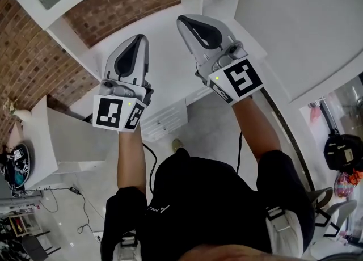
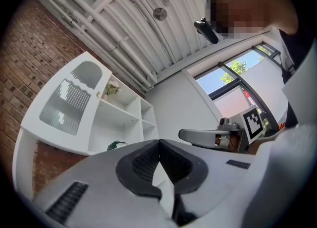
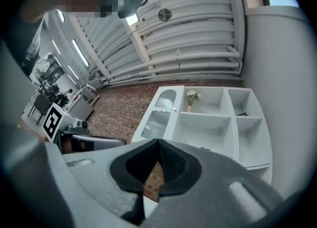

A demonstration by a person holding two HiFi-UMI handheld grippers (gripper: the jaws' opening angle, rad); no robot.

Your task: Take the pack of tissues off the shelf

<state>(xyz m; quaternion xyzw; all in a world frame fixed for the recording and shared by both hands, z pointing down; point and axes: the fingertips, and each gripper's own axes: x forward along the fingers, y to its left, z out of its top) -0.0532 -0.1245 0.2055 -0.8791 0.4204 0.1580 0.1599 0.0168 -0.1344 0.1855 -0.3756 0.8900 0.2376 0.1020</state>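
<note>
While the left hand-held gripper (image 1: 140, 41) and the right hand-held gripper (image 1: 186, 24) are held up side by side before a white shelf unit (image 3: 213, 117) on a brick wall (image 3: 124, 105), neither is seen touching it. The left pads (image 2: 143, 160) are recorded pressed together with nothing between them; the right pads (image 3: 131, 165) are likewise closed and empty. A ribbed glass door (image 2: 67, 105) is noted at the left of the unit, and a small potted plant (image 2: 110, 90) on an upper shelf. A small dark green object (image 2: 117, 145) lies on the lowest shelf of the wide compartment, at lower left of the left gripper view; whether it is the pack of tissues cannot be told.
</note>
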